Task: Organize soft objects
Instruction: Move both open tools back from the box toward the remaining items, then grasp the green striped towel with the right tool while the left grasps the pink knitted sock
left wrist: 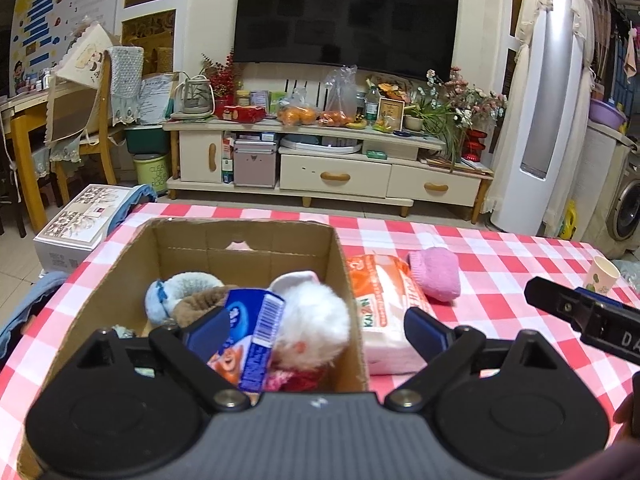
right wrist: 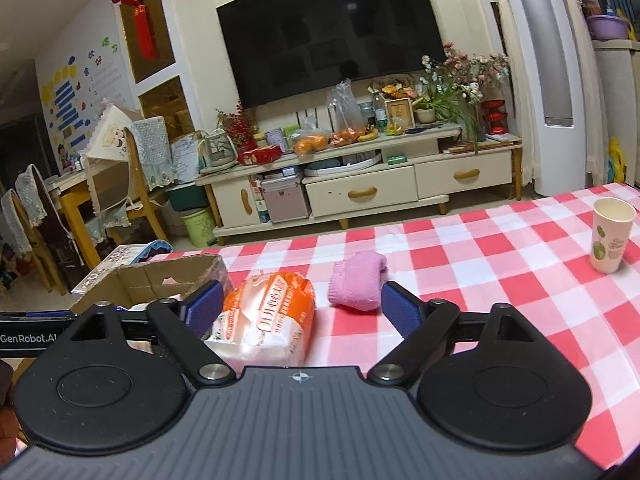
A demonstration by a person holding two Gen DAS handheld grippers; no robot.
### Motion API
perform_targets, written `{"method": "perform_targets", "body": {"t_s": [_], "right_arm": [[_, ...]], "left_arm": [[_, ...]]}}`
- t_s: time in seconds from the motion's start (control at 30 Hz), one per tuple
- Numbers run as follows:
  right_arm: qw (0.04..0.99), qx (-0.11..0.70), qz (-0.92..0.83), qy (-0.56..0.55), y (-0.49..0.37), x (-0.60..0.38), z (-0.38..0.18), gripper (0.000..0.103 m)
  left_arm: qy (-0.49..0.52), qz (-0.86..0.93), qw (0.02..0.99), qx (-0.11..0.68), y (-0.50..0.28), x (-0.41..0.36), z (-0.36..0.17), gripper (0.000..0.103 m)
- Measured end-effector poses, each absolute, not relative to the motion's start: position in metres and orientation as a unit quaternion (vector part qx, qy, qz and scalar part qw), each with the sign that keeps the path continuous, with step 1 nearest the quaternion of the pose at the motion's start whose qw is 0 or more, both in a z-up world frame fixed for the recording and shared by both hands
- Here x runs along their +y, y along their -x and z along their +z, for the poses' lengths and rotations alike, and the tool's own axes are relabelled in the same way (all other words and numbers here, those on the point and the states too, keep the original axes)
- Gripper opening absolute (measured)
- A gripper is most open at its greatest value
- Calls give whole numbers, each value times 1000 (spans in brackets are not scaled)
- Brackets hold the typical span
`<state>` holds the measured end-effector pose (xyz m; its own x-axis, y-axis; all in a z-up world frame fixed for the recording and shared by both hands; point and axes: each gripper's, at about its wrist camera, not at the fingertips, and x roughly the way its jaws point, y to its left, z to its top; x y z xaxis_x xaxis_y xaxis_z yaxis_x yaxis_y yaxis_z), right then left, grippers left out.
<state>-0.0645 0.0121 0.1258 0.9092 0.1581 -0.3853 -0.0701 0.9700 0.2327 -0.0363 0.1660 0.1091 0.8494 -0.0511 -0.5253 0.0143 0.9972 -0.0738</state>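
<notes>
A: Currently, what is the state of the left gripper (left wrist: 316, 330)?

B: Its jaws are spread wide above the cardboard box (left wrist: 338, 264). Nothing is pinched between the blue pads (left wrist: 208, 330); they hang over the box contents without touching them.

A: Contents of the box?

B: A white fluffy toy (left wrist: 316, 316), a blue packet with a barcode (left wrist: 256, 332), a brown plush item (left wrist: 202, 300) and a light blue soft item (left wrist: 158, 300), all lying inside.

A: And the right gripper (right wrist: 302, 312)?

B: Also spread, empty. It points at two items on the red-and-white checked tablecloth (right wrist: 500, 280).

A: Which items?

B: An orange-and-white tissue pack (right wrist: 264, 316) lies just beside the box's right wall, outside it. A pink sock (right wrist: 358, 282) lies near the pack, farther right, apart from it. In the right wrist view both sit ahead of and between the open fingers.

A: Anything else on the table?

B: A paper cup (right wrist: 612, 234), upright, well apart on the right
</notes>
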Motion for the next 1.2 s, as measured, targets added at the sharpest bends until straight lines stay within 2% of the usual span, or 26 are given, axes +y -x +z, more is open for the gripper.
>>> {"method": "perform_targets", "body": {"t_s": [0.13,0.27,0.53,0.97,1.2], "right_arm": [[973,201,56,-96,72,10,124,103],[976,195,52,-78,78,8,123,103],[978,200,47,-40,85,1,113,103],[953,295,66,-13,78,-10,54,103],[944,321,79,0,69,-13,39,103]], "left_arm": [[31,-21,961,275,35,159,108,94],[29,-25,961,275,36,148,108,100],[16,-35,962,272,36,131,106,101],[11,-40,964,263,32,109,103,102],[-2,-38,964,264,30,93,98,102]]}}
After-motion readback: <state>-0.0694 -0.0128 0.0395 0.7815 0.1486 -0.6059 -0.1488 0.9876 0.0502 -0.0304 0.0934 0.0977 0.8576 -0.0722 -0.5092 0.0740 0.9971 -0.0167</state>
